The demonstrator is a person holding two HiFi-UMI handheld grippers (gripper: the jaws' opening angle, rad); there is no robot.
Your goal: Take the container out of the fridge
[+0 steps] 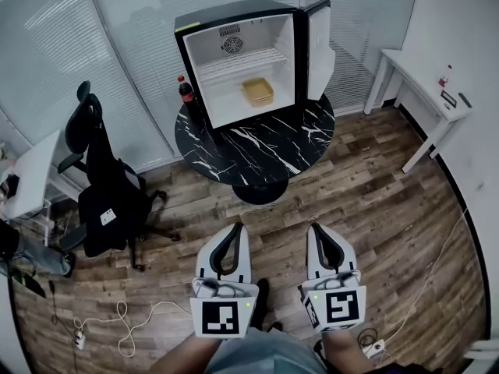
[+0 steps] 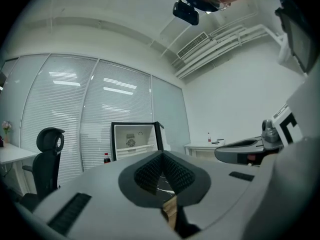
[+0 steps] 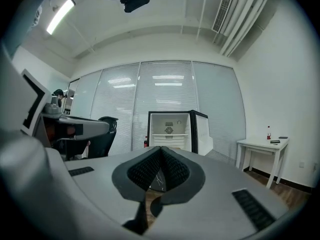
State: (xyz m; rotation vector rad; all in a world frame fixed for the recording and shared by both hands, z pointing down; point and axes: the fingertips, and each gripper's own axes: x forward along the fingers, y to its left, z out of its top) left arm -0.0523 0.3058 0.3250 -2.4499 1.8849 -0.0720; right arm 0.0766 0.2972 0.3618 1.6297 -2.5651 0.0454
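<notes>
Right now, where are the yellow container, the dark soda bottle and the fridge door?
yellow container [image 1: 258,92]: head view, the middle of the tub's open top.
dark soda bottle [image 1: 186,93]: head view, the upper body just under the neck.
fridge door [image 1: 318,49]: head view, the pale inner face of the open door.

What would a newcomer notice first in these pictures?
The open fridge on the round black marble table draws the eye first, with a yellow container alone on its bottom level. Near the bottom of the head view, the left gripper and right gripper hang side by side over the wood floor, both shut and empty.
</notes>
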